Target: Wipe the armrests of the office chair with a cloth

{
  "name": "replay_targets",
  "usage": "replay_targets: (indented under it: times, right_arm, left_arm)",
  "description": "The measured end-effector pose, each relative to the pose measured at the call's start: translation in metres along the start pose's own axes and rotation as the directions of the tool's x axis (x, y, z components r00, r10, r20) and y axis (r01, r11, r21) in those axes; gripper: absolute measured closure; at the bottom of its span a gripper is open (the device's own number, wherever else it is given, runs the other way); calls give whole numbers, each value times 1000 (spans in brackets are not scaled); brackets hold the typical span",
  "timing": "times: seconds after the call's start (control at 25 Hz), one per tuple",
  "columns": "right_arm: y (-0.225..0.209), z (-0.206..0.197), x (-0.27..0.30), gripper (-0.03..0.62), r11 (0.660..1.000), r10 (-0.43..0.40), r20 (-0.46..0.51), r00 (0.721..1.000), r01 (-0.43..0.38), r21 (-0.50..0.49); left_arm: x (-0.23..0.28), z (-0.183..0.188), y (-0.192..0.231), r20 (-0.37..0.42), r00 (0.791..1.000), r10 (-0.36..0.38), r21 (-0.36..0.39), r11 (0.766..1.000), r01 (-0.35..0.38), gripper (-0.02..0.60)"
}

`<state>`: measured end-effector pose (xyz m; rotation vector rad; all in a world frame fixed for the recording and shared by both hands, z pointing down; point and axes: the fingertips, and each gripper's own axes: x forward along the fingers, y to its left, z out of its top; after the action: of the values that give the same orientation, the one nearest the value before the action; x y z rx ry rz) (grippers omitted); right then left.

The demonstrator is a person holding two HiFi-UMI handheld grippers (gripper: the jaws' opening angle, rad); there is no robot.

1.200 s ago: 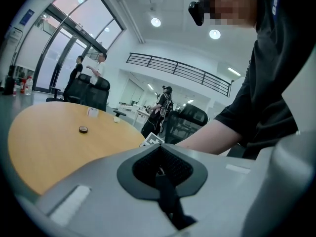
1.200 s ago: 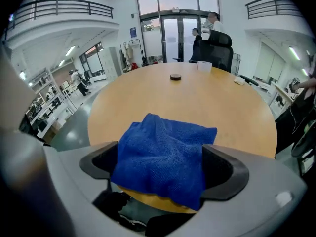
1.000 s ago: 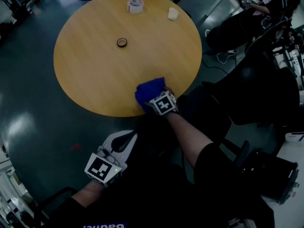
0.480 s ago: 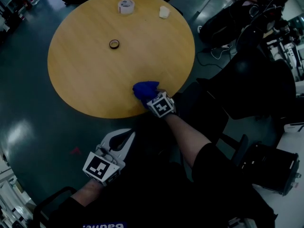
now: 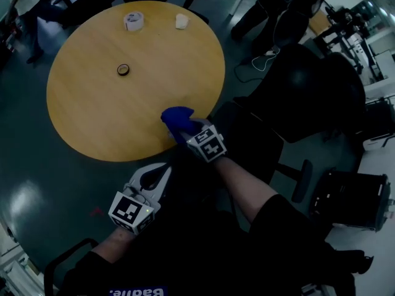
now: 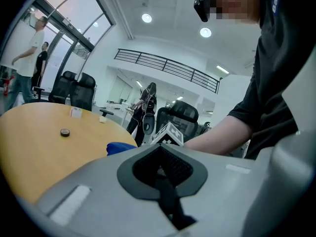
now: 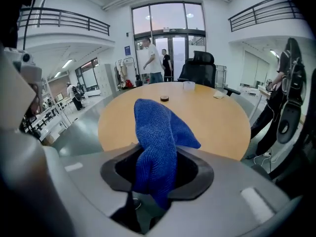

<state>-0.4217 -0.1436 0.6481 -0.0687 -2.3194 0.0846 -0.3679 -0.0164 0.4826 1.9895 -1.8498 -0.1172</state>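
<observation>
The right gripper point(image 5: 189, 133) is clamped on a blue cloth point(image 7: 157, 147), which bunches up out of the jaws and flops forward. From the head view the cloth sits over the near edge of the round wooden tabletop point(image 5: 92, 110); whether it touches the wood cannot be told. The left gripper point(image 5: 154, 177) is held low near the person's body, off the tabletop, its jaws together with nothing between them. Far across the tabletop lie a dark ring point(image 5: 123, 69), a tape roll point(image 5: 133, 20) and a small white object point(image 5: 181, 21). A dark office chair point(image 5: 308, 91) stands just right of the right gripper, one armrest point(image 5: 300, 181) towards the person.
</observation>
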Motion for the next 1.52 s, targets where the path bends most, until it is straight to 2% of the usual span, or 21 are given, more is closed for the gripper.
replay_targets:
  times: [0.24, 0.52, 0.76, 1.04, 1.28, 1.4, 1.52]
  right_arm:
    - [-26, -5, -69, 441, 996, -73, 106, 992, 66, 64]
    - [-44, -49, -137, 441, 984, -131, 153, 980, 110, 137]
    - [-73, -87, -180, 442, 973, -173, 169, 970, 142, 183]
    - [-91, -102, -205, 442, 976, -158, 218, 963, 119, 180]
    - [-115, -103, -206, 442, 973, -178, 223, 958, 138, 184]
    - [-123, -102, -199, 442, 969, -200, 188, 962, 165, 186]
    - [-118, -96, -185, 442, 969, -195, 147, 970, 168, 181]
  left_arm:
    - [33, -7, -26, -31, 998, -59, 22, 998, 60, 561]
    - [61, -21, -64, -86, 993, -81, 62, 994, 87, 561]
    - [88, -39, -91, -130, 991, -42, 75, 996, 52, 561]
    - [110, -58, -115, -148, 989, 14, 105, 995, 1, 561]
    - [123, -75, -105, -159, 986, 52, 97, 995, -37, 561]
    - [131, -90, -88, -191, 981, 25, 99, 995, -6, 561]
    - [143, -107, -71, -227, 973, -29, 107, 993, 54, 561]
